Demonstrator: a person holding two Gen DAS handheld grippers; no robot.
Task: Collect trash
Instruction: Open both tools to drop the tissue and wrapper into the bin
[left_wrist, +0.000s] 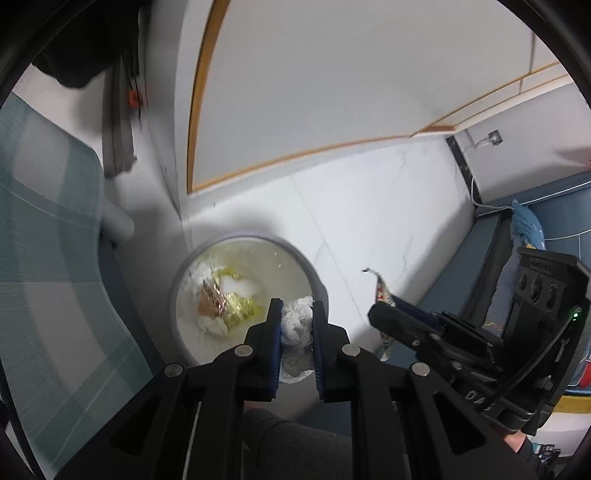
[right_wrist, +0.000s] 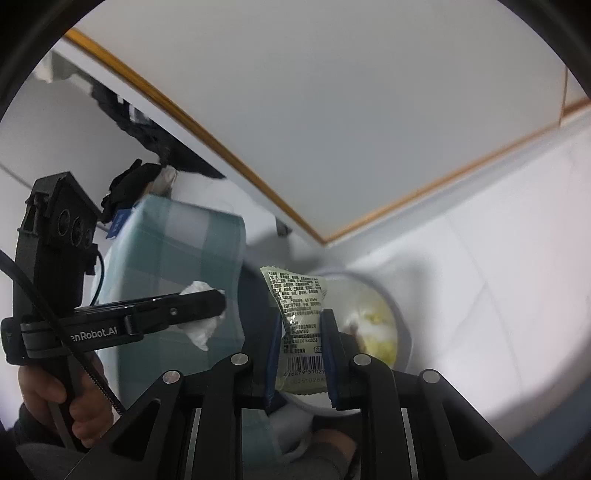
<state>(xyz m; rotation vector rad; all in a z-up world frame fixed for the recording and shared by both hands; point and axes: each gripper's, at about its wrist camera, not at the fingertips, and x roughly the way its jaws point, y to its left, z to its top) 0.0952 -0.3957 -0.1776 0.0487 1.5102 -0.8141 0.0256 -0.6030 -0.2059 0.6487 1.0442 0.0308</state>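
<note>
My left gripper (left_wrist: 297, 308) is shut on a crumpled white tissue (left_wrist: 296, 321) and holds it over the near rim of a round grey trash bin (left_wrist: 177, 284). The bin holds yellow wrappers, brown scraps and white tissue. My right gripper (right_wrist: 300, 319) is shut on a pale green snack wrapper (right_wrist: 295, 295) with printed text and a barcode, just left of the bin (right_wrist: 404, 325). The right gripper also shows in the left wrist view (left_wrist: 391, 317), right of the bin. The left gripper with its tissue shows in the right wrist view (right_wrist: 210, 299).
A bed or cushion with a green checked cover (left_wrist: 48, 258) lies left of the bin. The floor (left_wrist: 388, 206) is white tile, with a wall and orange trim behind. Blue furniture (left_wrist: 554, 206) with a cushion stands at the right.
</note>
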